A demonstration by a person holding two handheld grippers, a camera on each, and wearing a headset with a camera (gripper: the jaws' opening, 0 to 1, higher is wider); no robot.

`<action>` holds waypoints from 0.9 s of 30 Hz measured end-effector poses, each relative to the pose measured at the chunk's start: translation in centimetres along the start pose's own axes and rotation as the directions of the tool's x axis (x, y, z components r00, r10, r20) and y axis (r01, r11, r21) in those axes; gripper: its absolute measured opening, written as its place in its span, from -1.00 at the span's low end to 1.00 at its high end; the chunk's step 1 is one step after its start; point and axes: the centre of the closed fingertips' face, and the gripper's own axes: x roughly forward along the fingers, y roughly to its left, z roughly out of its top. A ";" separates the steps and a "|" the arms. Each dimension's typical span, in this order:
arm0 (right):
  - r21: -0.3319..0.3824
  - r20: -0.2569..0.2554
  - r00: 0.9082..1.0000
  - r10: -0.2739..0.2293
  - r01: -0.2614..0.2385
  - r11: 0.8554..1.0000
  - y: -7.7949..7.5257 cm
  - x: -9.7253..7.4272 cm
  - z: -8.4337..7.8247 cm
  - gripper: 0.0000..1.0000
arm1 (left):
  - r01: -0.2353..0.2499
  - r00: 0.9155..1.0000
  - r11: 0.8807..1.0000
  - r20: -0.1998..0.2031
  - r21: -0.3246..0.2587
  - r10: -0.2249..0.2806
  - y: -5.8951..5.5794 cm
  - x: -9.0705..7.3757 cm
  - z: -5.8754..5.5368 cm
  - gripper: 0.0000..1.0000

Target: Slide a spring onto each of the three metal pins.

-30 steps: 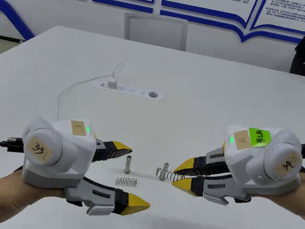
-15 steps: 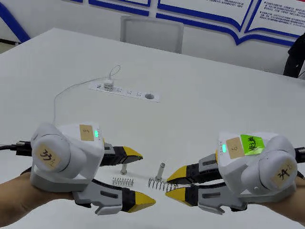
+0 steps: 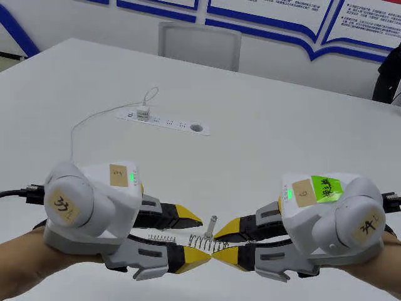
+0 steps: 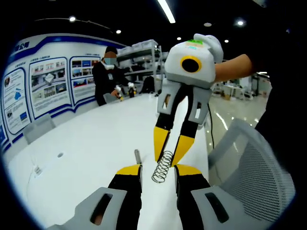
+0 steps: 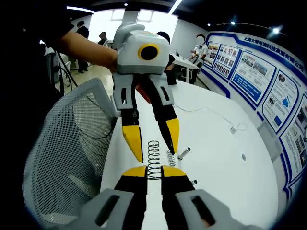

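Springs: 2 counted. Pins: 2 counted. Entries run largest to smallest.

1. White worktop [image 3: 269,144], one. A broad bare surface runs from the work to the far edge. All the small parts sit close to the near edge.

2. Chairs, two. One grey chair [image 3: 199,42] stands at the far edge. One mesh chair [image 5: 67,143] is just beside the near edge.

3. Grippers, two, meeting tip to tip over the near part of the worktop.
   - On the right gripper [image 3: 219,246], the fingers [image 5: 135,172] are clenched on one end of the held spring [image 5: 153,160].
   - On the left gripper [image 3: 195,238], the fingers [image 4: 128,170] are released and spread to either side of that spring's free end. Whether they touch it cannot be told.

4. Power strip [image 3: 166,121], one. It lies flat at mid-worktop, well apart from the work. It carries one white plug [image 3: 143,113], and a thin cable [image 3: 71,144] curves off toward the left edge.

5. The held spring spans the gap between the two grippers.

6. Loose spring [image 3: 161,237], one. It lies flat on the worktop, just beside the left gripper's lower finger.

7. Standing pin [image 3: 212,224], one. It is upright and bare, just behind the held spring, between the upper fingers of the two grippers.

8. Second pin [image 5: 193,182], one. It is near the right fingers and too small to detail.
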 end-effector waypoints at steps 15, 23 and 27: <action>-0.012 -0.003 1.000 0.018 -0.018 1.000 0.3 0.3 0.1 -0.80 | 0.026 0.999 0.999 -0.039 0.034 -0.025 -0.4 0.1 -0.7 -0.71; -0.046 -0.010 1.000 0.020 -0.020 0.999 0.1 0.3 0.2 -0.80 | 0.028 0.999 0.994 -0.049 0.108 -0.023 -0.5 0.0 -0.8 -0.78; -0.057 -0.001 1.000 0.027 -0.027 0.998 0.2 0.2 0.3 -0.79 | 0.042 0.998 0.993 -0.047 0.114 -0.037 -0.5 0.0 -0.6 -0.80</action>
